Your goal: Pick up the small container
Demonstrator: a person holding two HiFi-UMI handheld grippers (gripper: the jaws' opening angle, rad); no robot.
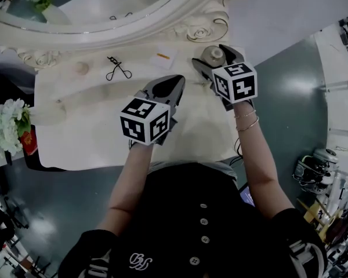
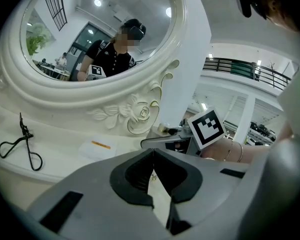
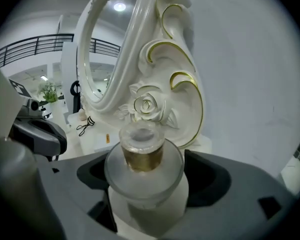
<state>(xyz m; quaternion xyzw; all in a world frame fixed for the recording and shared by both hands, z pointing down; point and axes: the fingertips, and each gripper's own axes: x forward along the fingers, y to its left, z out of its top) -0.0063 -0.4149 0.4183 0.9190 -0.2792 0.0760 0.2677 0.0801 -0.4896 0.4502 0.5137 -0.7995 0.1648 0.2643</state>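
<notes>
Right claw (image 1: pixel 216 57) clamped on the small frosted container (image 3: pixel 144 160) with its gold neck, at the white bench's (image 1: pixel 87 135) far right corner by the carved mirror frame (image 1: pixel 204 31); left claw (image 2: pixel 153 155) closed, empty, mid-bench.

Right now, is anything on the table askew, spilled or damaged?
Nothing stands out. The container stands upright and capped between the right gripper's jaws. The curler and the packet lie flat on the table, and no spill shows. The left gripper is shut and empty.
</notes>
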